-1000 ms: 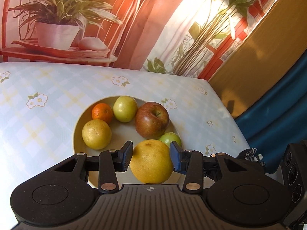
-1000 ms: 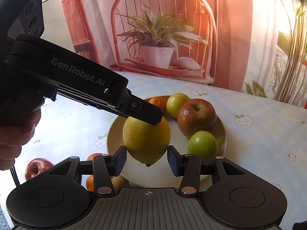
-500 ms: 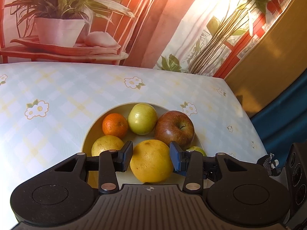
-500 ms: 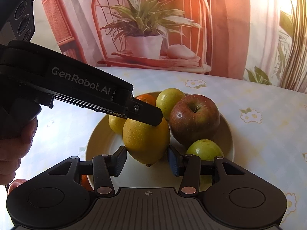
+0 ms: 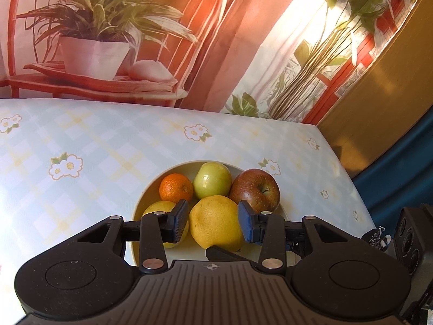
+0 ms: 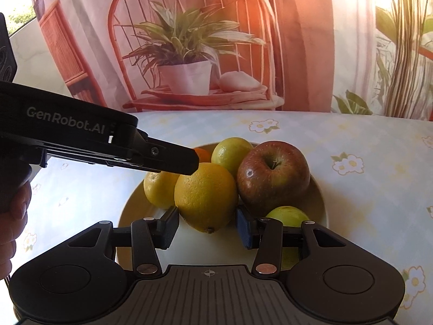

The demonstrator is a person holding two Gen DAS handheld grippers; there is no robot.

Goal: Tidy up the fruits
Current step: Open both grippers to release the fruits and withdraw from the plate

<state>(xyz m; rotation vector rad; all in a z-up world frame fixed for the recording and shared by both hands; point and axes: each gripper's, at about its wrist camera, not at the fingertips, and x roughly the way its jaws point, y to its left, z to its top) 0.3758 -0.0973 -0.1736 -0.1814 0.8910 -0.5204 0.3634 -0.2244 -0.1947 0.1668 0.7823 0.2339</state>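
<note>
A big yellow citrus fruit (image 5: 216, 224) sits between the pads of my left gripper (image 5: 213, 223), whose jaws are closing on it. It hangs low over the cream plate (image 5: 140, 203), and I cannot tell if it rests there. In the right wrist view one left finger (image 6: 173, 157) lies across the top of the citrus (image 6: 205, 195). My right gripper (image 6: 207, 228) is open, its pads just short of the fruit's underside. On the plate lie a red apple (image 6: 273, 176), a green apple (image 5: 212, 180), a mandarin (image 5: 176, 187), a yellow fruit (image 6: 158, 189) and a small green fruit (image 6: 286, 215).
The plate stands on a table with a pale flowered cloth (image 5: 81, 149), whose right edge (image 5: 349, 178) drops off close by. A printed backdrop with a potted plant (image 6: 186, 62) rises behind the table. A person's hand (image 6: 13, 216) holds the left gripper's handle.
The yellow citrus has come down in the left gripper from above the plate to among the other fruits. Both cameras have drawn nearer to the plate, and the right view has rolled.
</note>
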